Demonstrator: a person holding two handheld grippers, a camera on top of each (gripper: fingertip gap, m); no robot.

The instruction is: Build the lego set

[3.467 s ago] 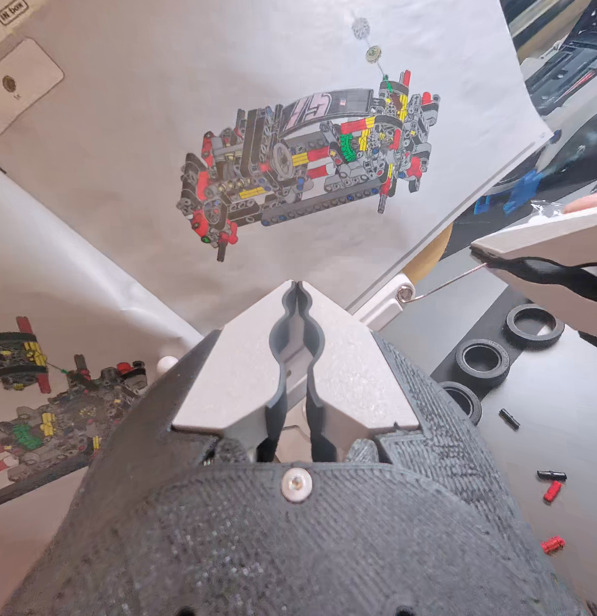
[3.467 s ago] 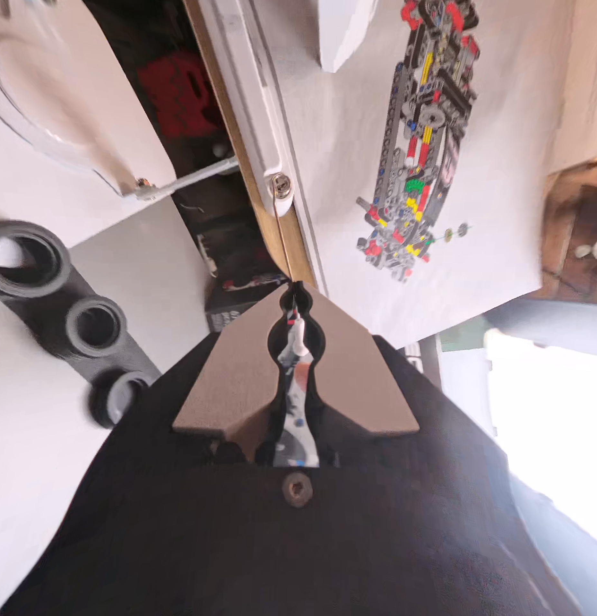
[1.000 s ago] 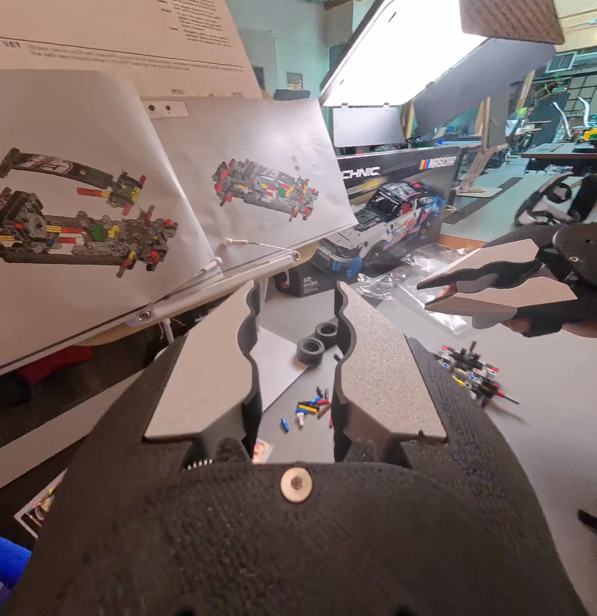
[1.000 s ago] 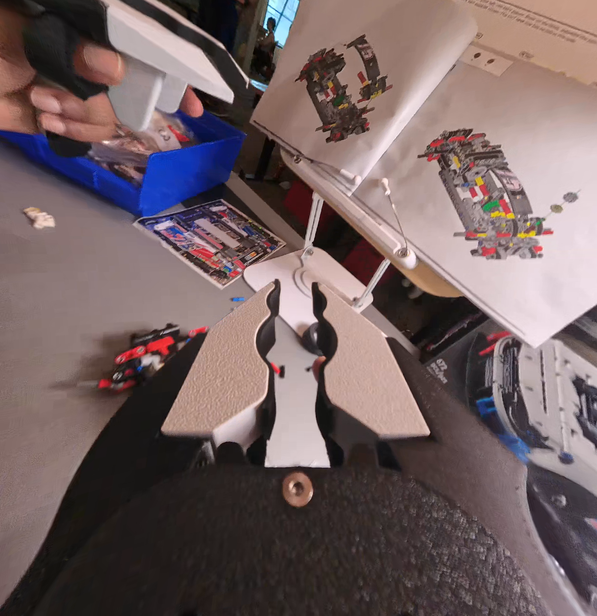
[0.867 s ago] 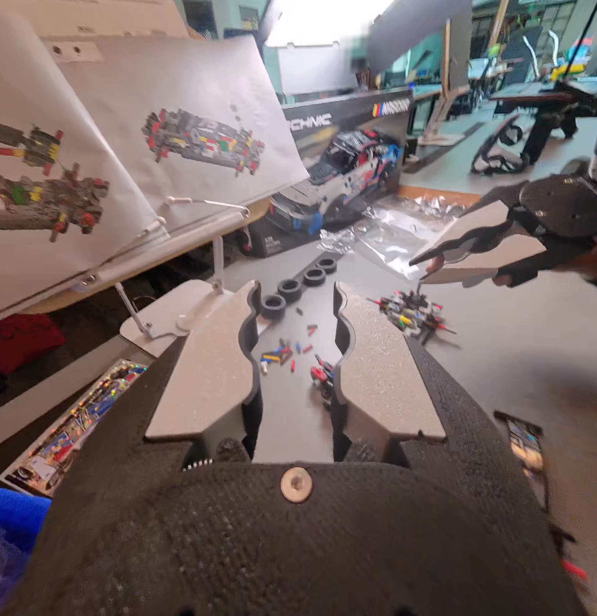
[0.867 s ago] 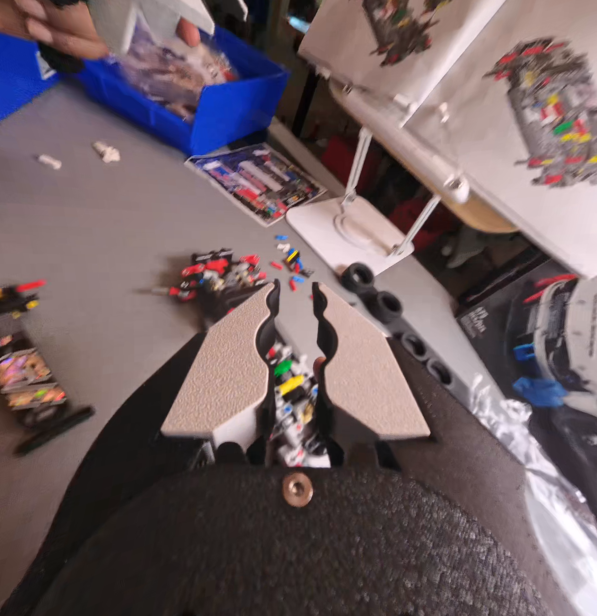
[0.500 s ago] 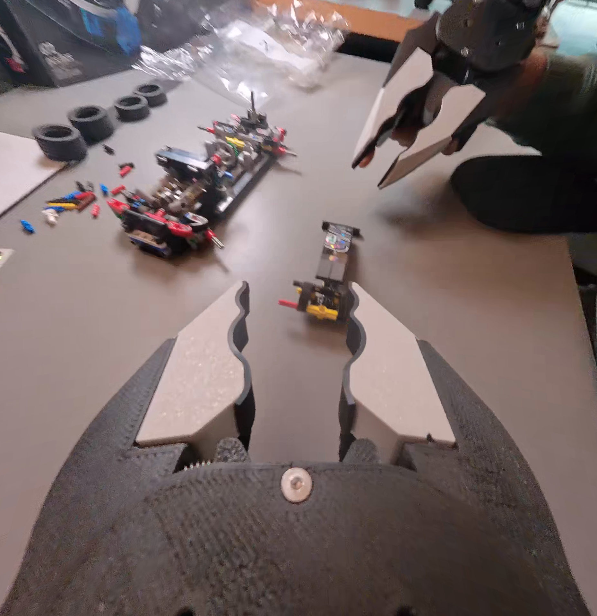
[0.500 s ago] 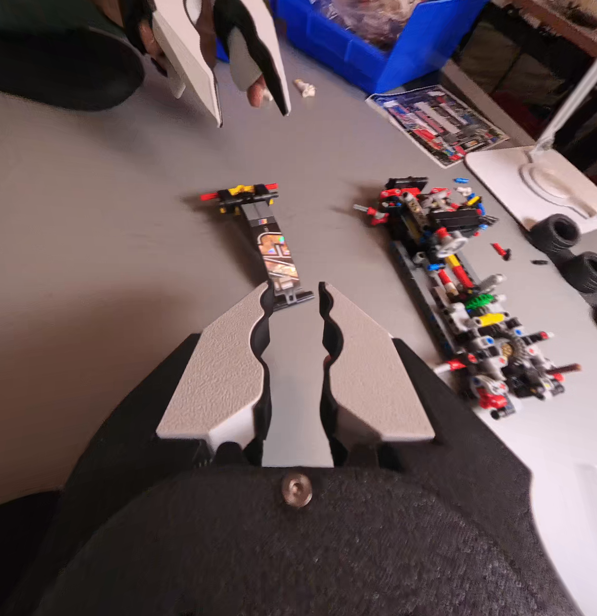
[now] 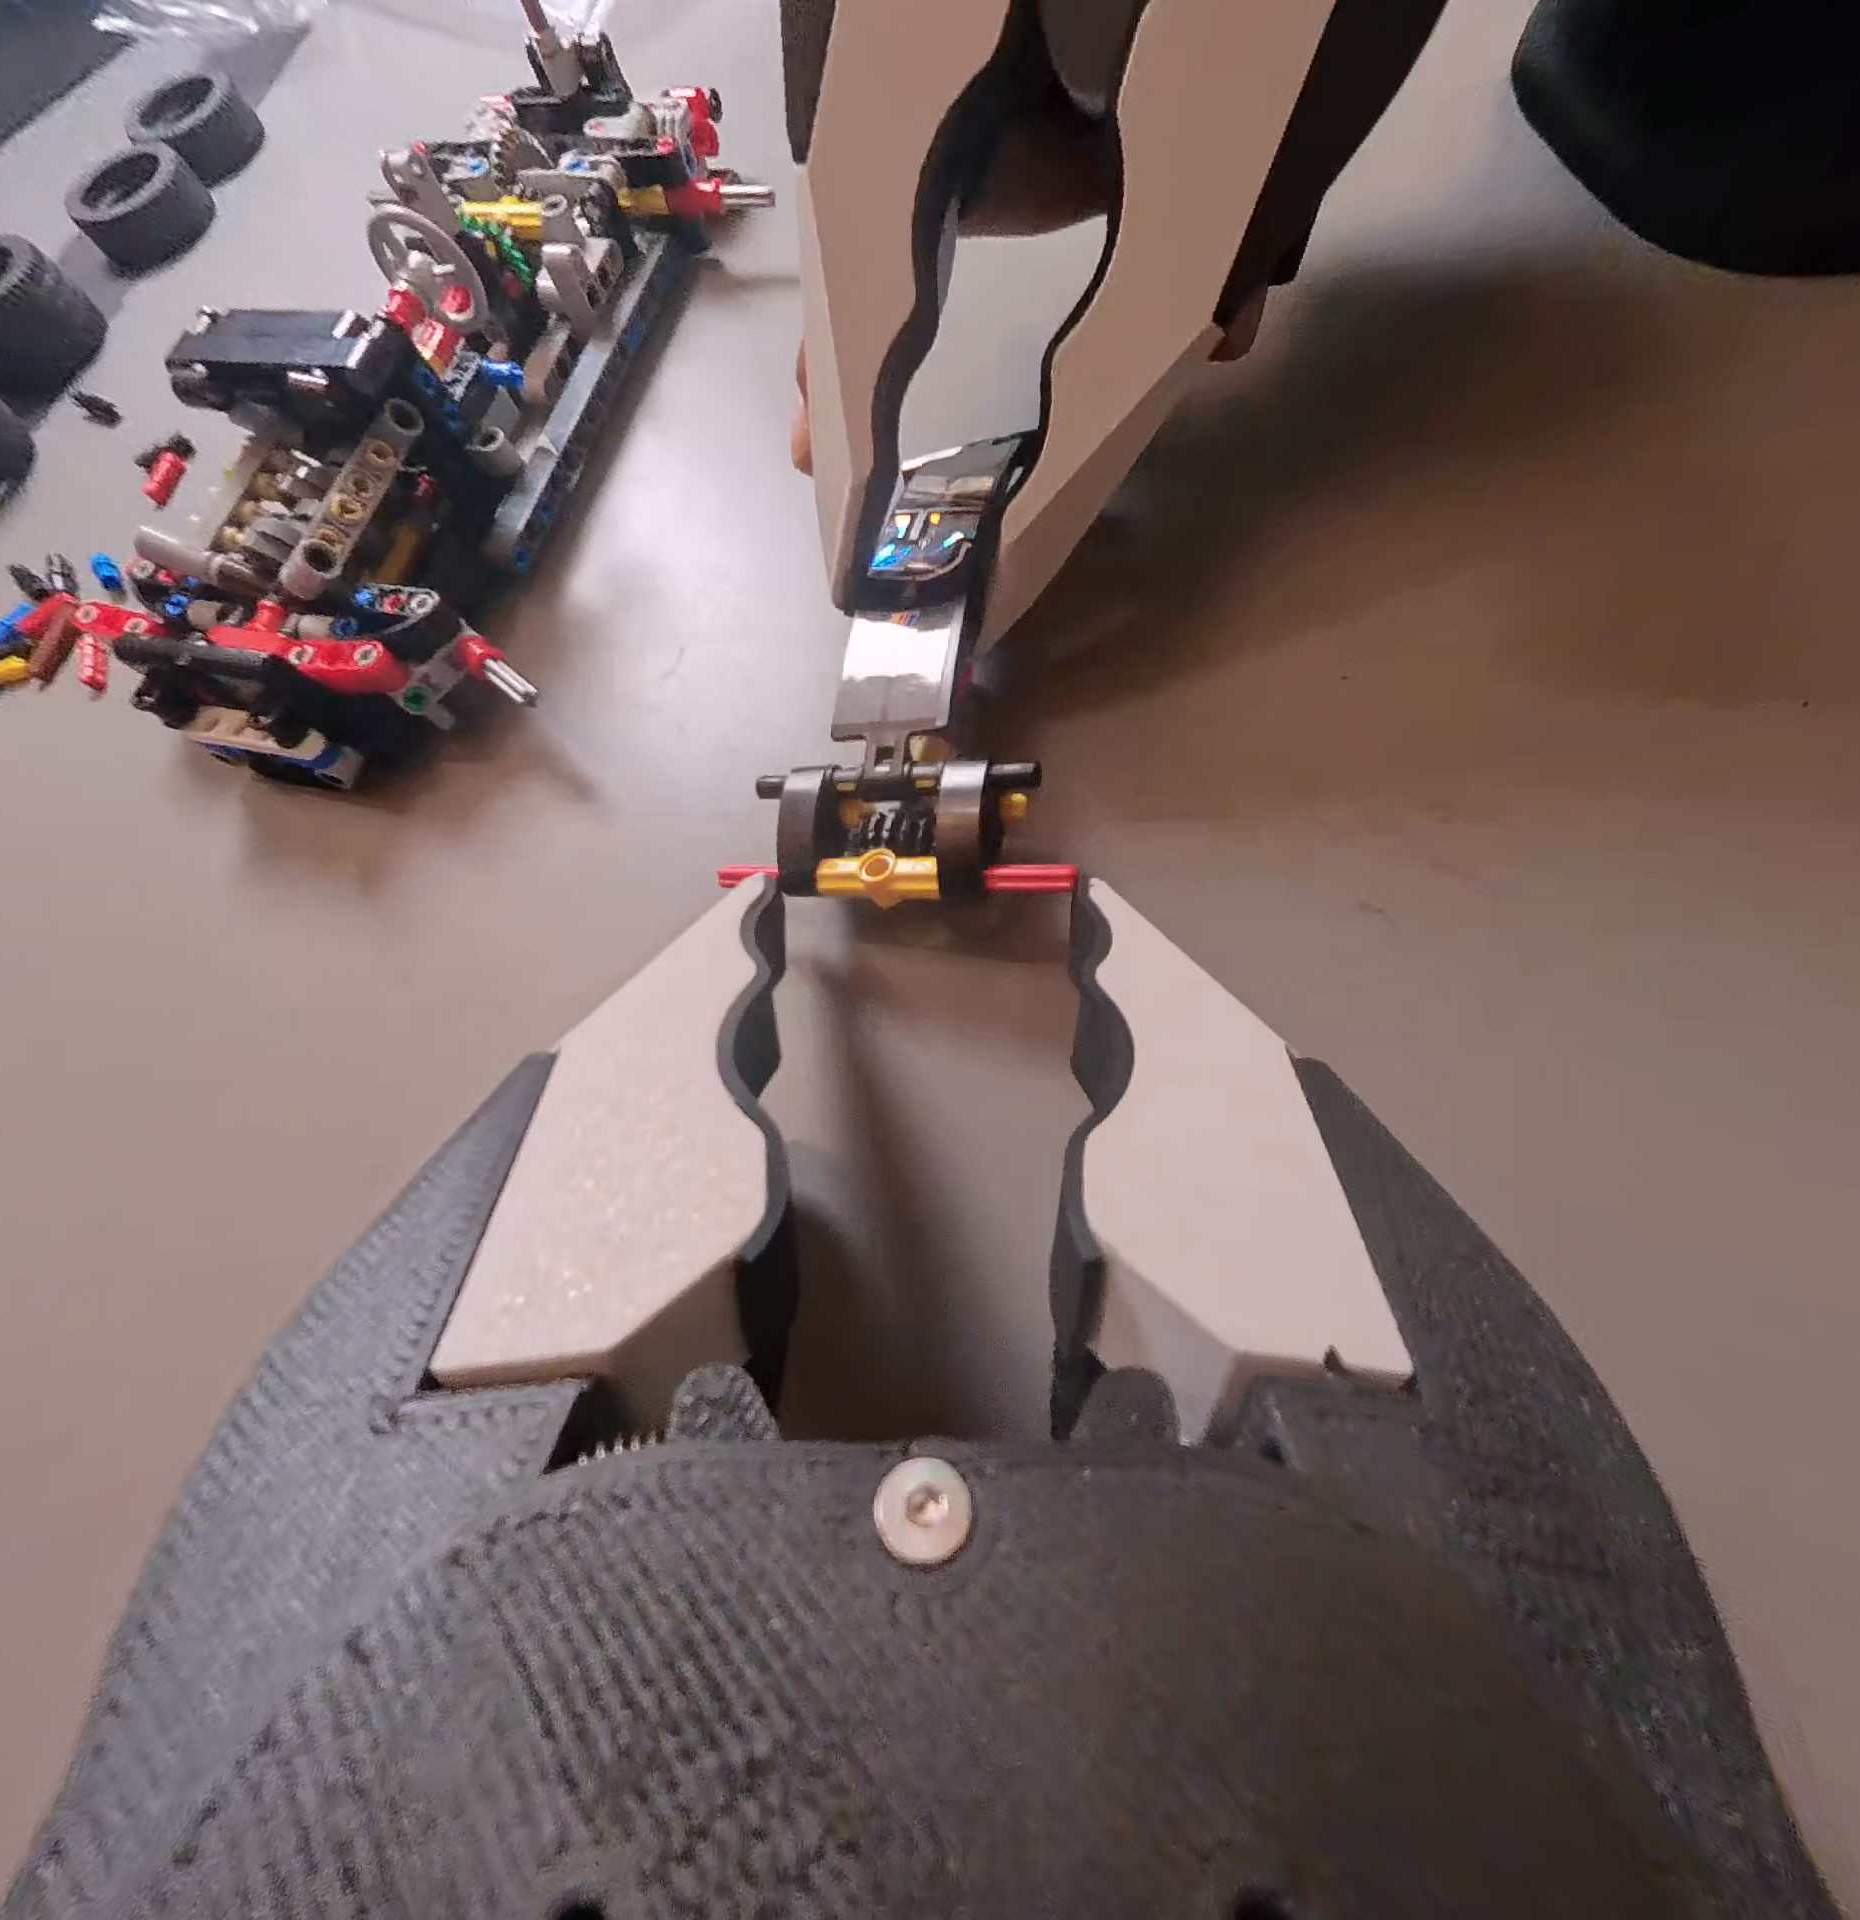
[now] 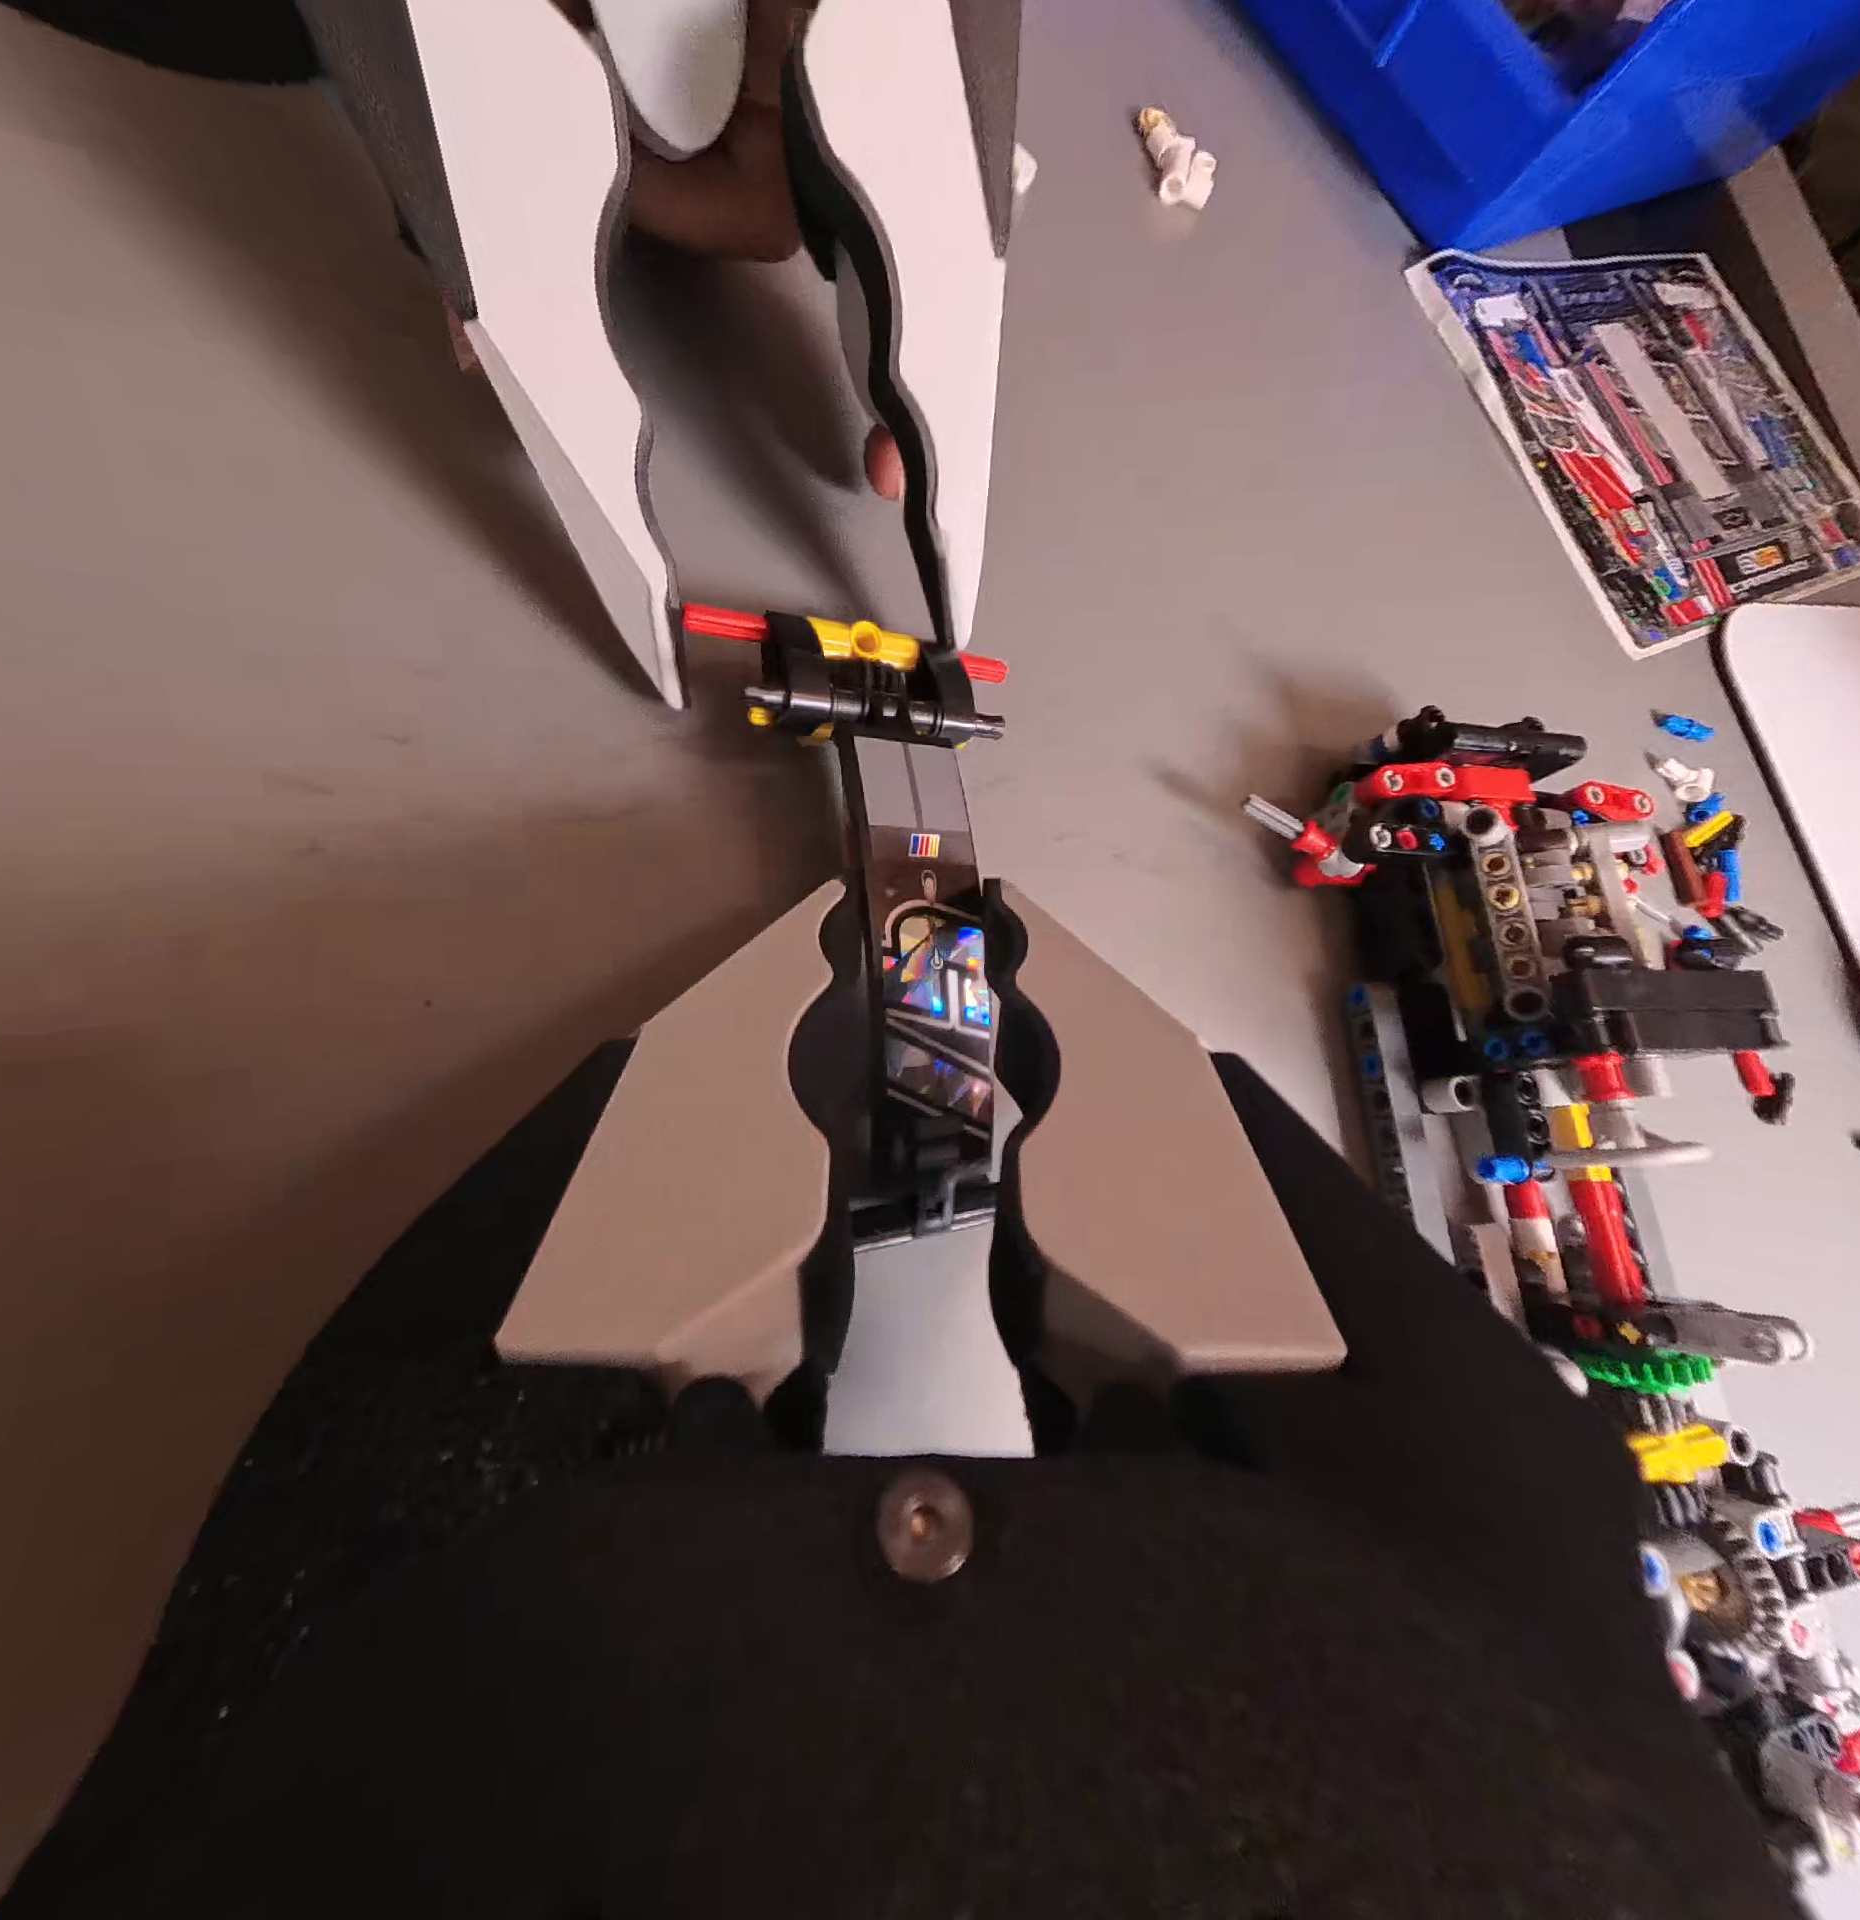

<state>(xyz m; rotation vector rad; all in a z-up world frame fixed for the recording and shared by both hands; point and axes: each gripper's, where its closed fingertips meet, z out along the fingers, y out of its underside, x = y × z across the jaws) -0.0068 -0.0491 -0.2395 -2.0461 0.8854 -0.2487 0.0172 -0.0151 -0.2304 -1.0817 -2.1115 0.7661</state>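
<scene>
A small sub-assembly lies on the grey table: a black curved panel with a shiny sticker (image 10: 931, 997), ending in a yellow and red axle block (image 9: 882, 831). My right gripper (image 10: 915, 896) is closed on the panel's two long edges; it also shows from above in the left wrist view (image 9: 926, 582). My left gripper (image 9: 921, 906) is open, with its tips just short of the red axle ends. In the right wrist view the left gripper (image 10: 812, 649) straddles that axle block. The large car chassis (image 9: 406, 447) lies beside them, also in the right wrist view (image 10: 1528, 1039).
Black tyres (image 9: 136, 197) and loose pins (image 9: 43, 644) lie past the chassis. A blue bin (image 10: 1580, 104), a printed sheet (image 10: 1653, 436), a white stand base (image 10: 1830, 748) and a small white piece (image 10: 1175, 156) sit at the table's far side. The gap from one gripper's tips to the other's is roughly 5 centimetres. The right gripper is farther from the small white piece (image 10: 1175, 156), some 30 centimetres, than the left, some 20 centimetres.
Both grippers swung down from the instruction pages to the table. The left one opened wide and closed in on the axle end. The right one moved onto the panel and narrowed on it.
</scene>
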